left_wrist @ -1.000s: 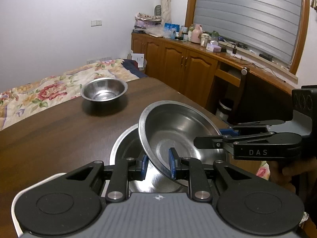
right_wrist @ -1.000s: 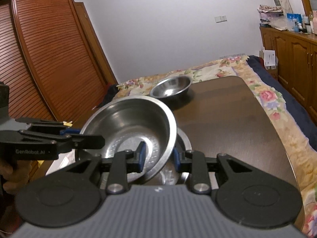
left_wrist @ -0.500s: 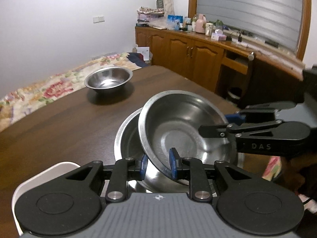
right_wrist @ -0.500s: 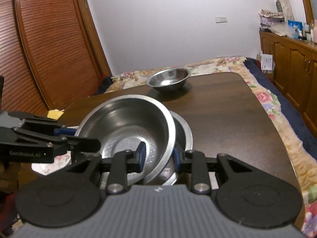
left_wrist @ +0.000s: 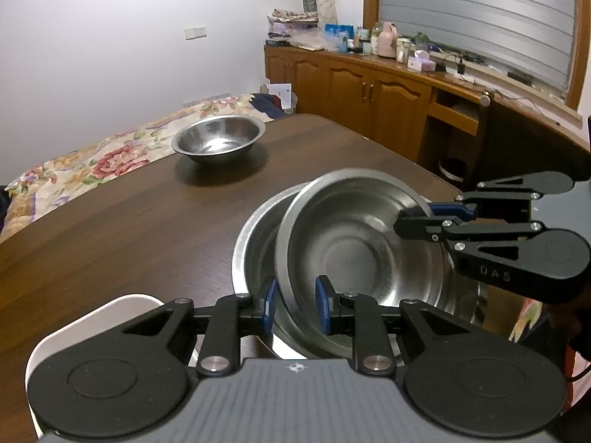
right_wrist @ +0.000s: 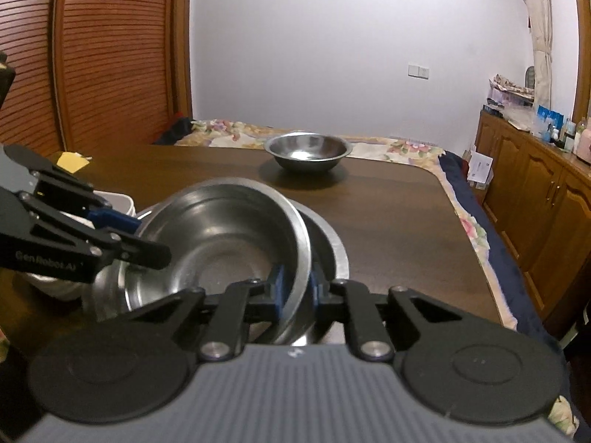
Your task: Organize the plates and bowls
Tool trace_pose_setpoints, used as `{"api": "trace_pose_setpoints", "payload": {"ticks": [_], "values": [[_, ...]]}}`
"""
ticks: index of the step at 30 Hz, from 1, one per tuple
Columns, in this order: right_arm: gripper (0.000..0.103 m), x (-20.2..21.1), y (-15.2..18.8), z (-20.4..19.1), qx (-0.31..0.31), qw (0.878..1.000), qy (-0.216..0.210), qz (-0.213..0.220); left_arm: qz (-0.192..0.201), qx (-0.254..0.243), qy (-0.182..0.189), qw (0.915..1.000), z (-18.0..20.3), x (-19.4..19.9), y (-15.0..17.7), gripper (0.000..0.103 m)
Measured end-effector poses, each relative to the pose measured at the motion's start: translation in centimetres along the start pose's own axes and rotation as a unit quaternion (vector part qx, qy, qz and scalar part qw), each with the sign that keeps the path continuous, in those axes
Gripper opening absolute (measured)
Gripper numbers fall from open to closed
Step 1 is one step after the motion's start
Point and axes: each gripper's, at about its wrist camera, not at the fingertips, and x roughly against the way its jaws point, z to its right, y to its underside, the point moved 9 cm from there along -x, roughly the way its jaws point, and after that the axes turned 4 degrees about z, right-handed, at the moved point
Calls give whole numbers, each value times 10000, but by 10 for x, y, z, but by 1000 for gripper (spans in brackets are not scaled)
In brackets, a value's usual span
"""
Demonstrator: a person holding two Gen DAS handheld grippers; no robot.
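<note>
1. The table [left_wrist: 129, 229] is big, brown and made of wood. It holds all the dishes.
2. The white plate [left_wrist: 88, 317] lies flat at the near edge of the table, just under the left claw. Only a part of it shows.
3. The big bowl [left_wrist: 255, 236] sits on the table, just beside the white plate. It is shiny metal and open side up.
4. The held bowl [left_wrist: 362, 243] is also shiny metal. It is tipped and sits partly inside the big bowl, off to one side. I think it is being put down to nest there.
5. The far bowl [left_wrist: 218, 141] stands alone near the back of the table, well apart from the others.
6. The left claw [left_wrist: 295, 304] has one blue pad inside the held bowl's edge and one outside. There looks to be a gap, so I cannot tell if it is squeezing.
7. The right claw [right_wrist: 295, 289] is clenched on the other edge of the held bowl.
8. To do this step well, I would bring both sides down slowly together, make the bowl level, and slide it to the middle of the big bowl. Let go only when it rests.
9. Metal is slippery, so a tipped bowl could slide or clang.
</note>
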Motion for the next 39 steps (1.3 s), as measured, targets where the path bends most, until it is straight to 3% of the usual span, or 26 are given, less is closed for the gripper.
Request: {"api": "trace_pose_setpoints", "payload": {"ticks": [13,16,27,39], "values": [[14,-6,-3,-1,28,10000,14,-7,389,345,-34,9986,-11,17,-15,26],[14,-5,-3,0,10,10000,0,-9,477,309,-71,9984,-11,21,-19,32],[14,-1,-14,8,-204,9997,-27,131,658,510,-118,9965,-17,29,-23,38],[14,19,-27,12,-374,9984,-42,415,843,783,-336,9928,-36,43,-23,64]]}}
